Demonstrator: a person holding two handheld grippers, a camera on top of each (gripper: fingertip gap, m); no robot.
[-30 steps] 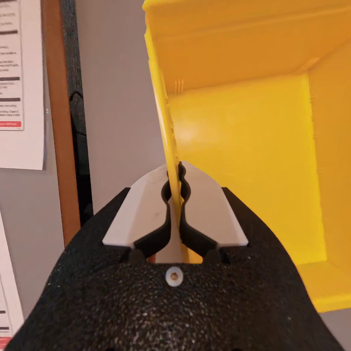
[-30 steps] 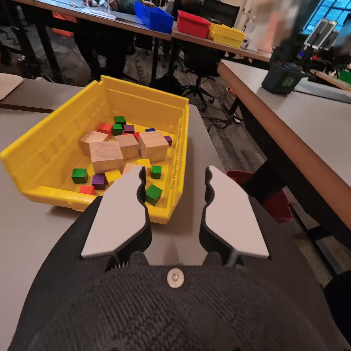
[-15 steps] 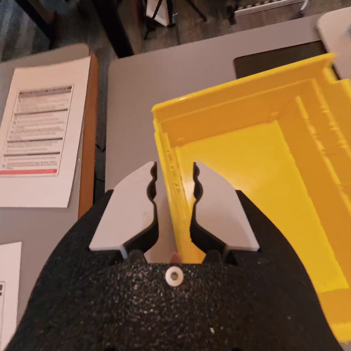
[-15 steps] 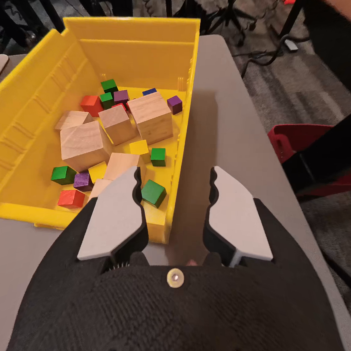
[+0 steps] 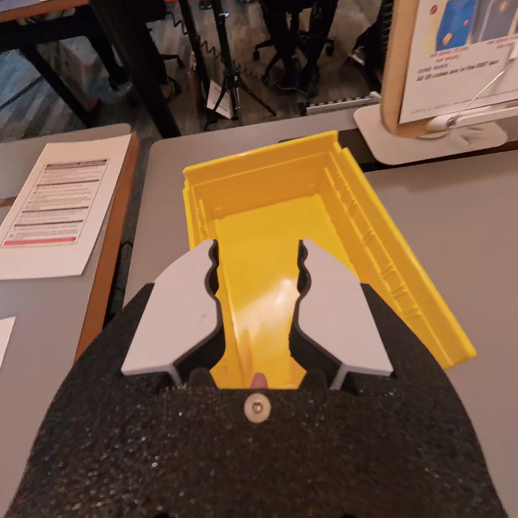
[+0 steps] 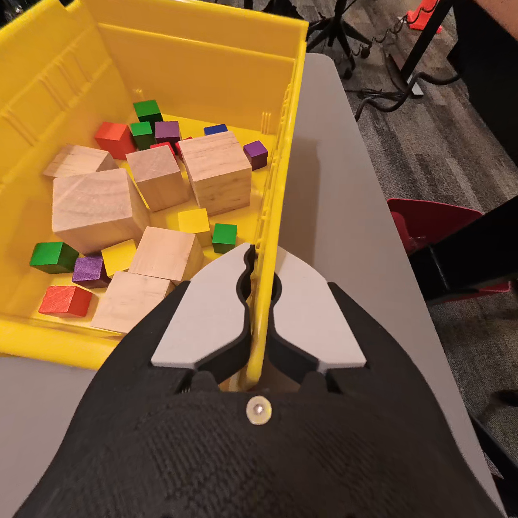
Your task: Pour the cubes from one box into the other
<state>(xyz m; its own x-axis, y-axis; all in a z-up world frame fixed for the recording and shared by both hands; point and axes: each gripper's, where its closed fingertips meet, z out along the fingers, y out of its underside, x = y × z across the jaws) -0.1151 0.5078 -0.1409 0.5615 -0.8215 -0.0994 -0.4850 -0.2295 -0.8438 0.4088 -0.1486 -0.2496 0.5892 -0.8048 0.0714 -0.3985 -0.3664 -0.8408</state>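
An empty yellow box [image 5: 266, 179] lies flat on the grey table. My left gripper [image 5: 257, 244] is open and empty, held above the box's near end, with the yellow floor showing between its fingers. A second yellow box [image 6: 196, 56] holds several large plain wooden cubes [image 6: 215, 171] and several small coloured cubes [image 6: 224, 236]. My right gripper [image 6: 263, 252] is shut on this box's right side wall near its front corner, one finger inside and one outside. The box rests on the table.
A printed sheet [image 5: 56, 207] lies on a neighbouring table to the left, across a narrow gap [image 5: 131, 218]. A stand with a sheet [image 5: 448, 70] is at the back right. The table's right edge [image 6: 386, 252] runs close to the cube box, with a red bin [image 6: 429, 221] on the floor beyond.
My left gripper has let go of the empty box's wall and opened; that box went from tilted up to flat on the table. My right gripper moved forward and shut on the cube box's right wall.
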